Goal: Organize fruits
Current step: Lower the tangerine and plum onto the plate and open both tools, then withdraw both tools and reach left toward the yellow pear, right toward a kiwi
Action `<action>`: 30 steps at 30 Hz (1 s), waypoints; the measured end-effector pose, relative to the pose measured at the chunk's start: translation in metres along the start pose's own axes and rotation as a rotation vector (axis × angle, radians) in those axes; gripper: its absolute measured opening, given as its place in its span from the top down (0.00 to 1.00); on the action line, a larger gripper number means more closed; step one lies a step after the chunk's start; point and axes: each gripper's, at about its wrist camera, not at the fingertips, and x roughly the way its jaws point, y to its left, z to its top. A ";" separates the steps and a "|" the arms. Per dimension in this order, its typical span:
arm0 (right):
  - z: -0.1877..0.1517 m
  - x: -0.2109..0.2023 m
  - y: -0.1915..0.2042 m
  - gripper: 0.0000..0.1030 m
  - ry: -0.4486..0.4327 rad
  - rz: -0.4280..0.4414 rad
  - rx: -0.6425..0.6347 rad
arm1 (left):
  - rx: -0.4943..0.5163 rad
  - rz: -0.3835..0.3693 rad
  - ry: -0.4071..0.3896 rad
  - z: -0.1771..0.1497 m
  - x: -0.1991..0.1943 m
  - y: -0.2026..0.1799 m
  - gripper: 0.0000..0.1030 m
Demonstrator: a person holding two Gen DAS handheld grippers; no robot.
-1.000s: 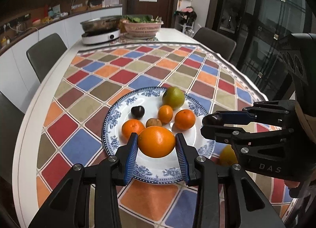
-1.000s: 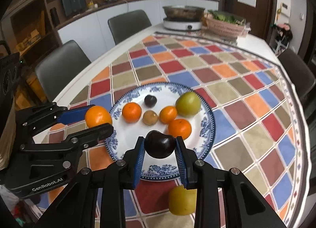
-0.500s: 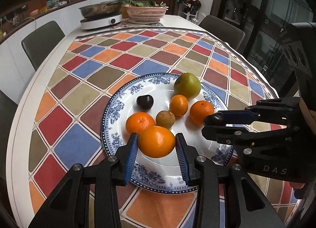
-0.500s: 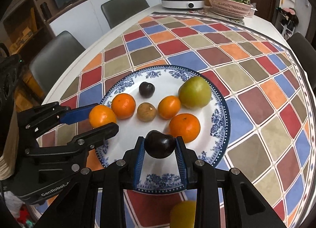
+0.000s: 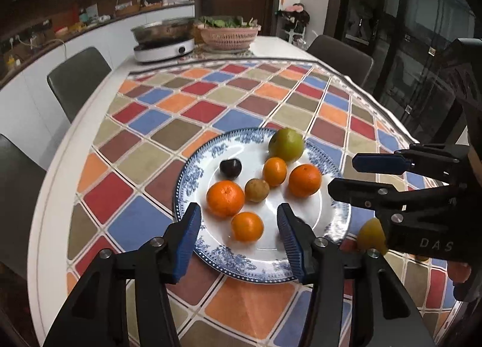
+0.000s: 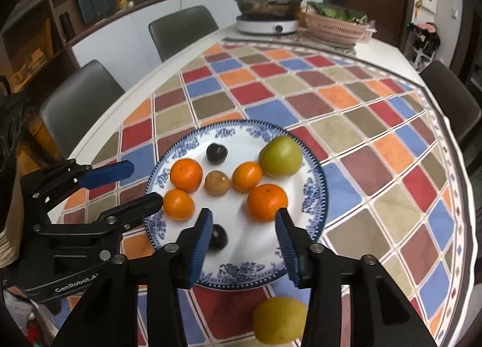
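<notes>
A blue-and-white plate (image 5: 192, 172) (image 6: 316, 190) on the checked tablecloth holds several oranges, a green fruit (image 5: 286, 144), a small brown fruit (image 6: 217, 183) and a dark plum (image 5: 230, 168). My left gripper (image 5: 238, 220) hovers over the plate's near side with its jaws opening. An orange (image 5: 247, 226) lies free on the plate between its fingers, touching neither pad. My right gripper (image 6: 244, 220) is also opening, and a second dark plum (image 6: 217, 237) rests on the plate beside its left finger. A yellow fruit (image 6: 280, 320) lies on the cloth in front of the plate.
At the table's far end stand a steel pot on a white cooker (image 5: 164, 43) and a pink basket of greens (image 5: 229, 35). Grey chairs (image 5: 78, 76) line both long sides. The table's white edge (image 5: 60, 166) runs close along the left.
Both grippers opened. The orange left the left pads and the plum left the right pads; both now lie on the plate.
</notes>
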 end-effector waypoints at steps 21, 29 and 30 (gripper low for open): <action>-0.031 -0.125 -0.004 0.29 -0.254 -0.132 0.049 | 0.068 0.028 -0.215 0.002 -0.110 -0.054 0.13; -0.056 -0.157 -0.012 0.26 -0.300 -0.173 0.088 | 0.069 0.033 -0.242 -0.006 -0.127 -0.075 0.07; -0.058 -0.159 -0.012 0.25 -0.300 -0.175 0.094 | 0.070 0.032 -0.244 -0.007 -0.128 -0.077 0.07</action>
